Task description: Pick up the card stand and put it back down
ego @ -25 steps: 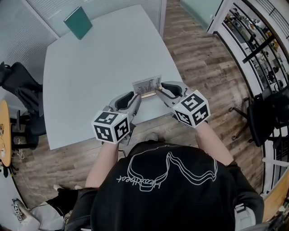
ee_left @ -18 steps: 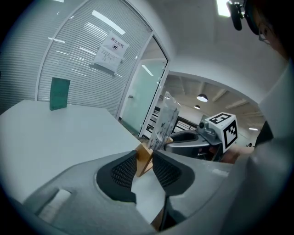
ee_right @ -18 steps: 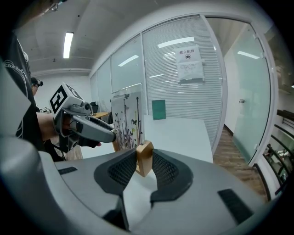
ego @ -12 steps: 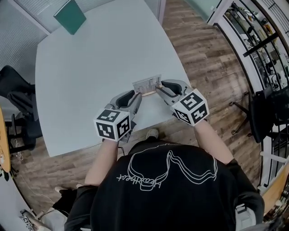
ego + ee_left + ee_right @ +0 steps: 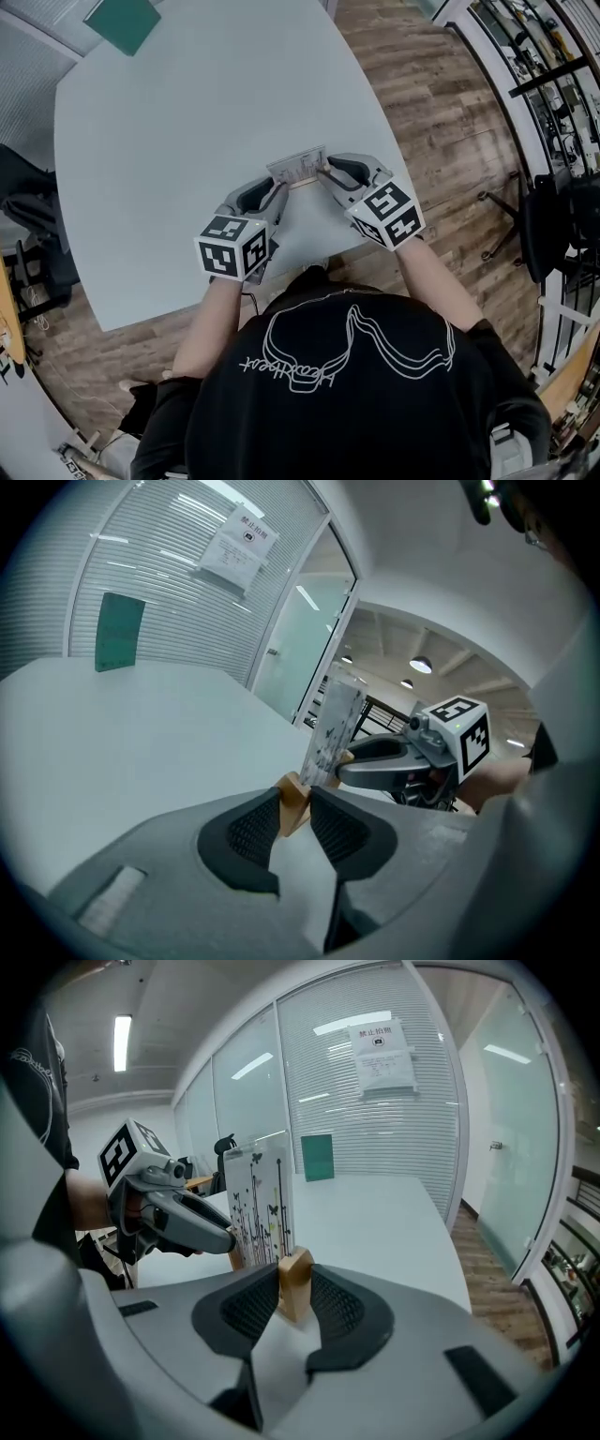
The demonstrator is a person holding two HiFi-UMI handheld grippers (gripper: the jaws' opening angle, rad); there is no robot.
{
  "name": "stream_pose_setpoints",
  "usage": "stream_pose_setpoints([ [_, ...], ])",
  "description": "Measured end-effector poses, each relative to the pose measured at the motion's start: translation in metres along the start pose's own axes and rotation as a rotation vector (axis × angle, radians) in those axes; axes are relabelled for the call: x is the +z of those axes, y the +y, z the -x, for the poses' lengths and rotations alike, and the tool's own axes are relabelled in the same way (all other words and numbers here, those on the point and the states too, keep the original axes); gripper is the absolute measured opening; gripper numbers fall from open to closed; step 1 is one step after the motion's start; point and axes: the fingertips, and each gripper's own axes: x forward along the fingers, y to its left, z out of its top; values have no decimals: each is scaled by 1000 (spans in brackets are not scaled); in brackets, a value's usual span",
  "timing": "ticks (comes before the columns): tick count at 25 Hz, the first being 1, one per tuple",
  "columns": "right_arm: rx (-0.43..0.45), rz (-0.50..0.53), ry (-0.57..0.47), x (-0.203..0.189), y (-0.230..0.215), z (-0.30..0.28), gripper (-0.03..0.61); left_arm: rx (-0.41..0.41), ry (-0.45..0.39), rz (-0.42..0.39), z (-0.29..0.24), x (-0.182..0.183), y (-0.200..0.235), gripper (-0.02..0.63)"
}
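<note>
The card stand (image 5: 298,169) is a printed card upright in a slim wooden base, near the table's front edge. My left gripper (image 5: 278,191) is shut on the base's left end, and its jaws have just closed a little further. In the left gripper view the wooden end (image 5: 294,803) sits between both pads, with the card (image 5: 333,726) rising behind it. My right gripper (image 5: 323,174) is shut on the other wooden end (image 5: 294,1283), next to the card (image 5: 260,1206). I cannot tell whether the base touches the table (image 5: 169,122).
A green board (image 5: 122,21) leans at the table's far left corner, also seen as the green board (image 5: 317,1157) against the slatted glass wall. Black chairs stand left (image 5: 23,206) and right (image 5: 553,225) of the table on wooden floor.
Both grippers have come down toward the tabletop together, still gripping the card stand's two ends. The stand stays upright between them.
</note>
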Motion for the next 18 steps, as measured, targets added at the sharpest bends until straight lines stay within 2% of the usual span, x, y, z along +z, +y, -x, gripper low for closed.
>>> stream_pose_setpoints([
  [11, 1, -27, 46, -34, -11, -25, 112, 5, 68, 7, -28, -26, 15, 107],
  [18, -3, -11, 65, -42, -9, -31, 112, -3, 81, 8, -31, -34, 20, 107],
])
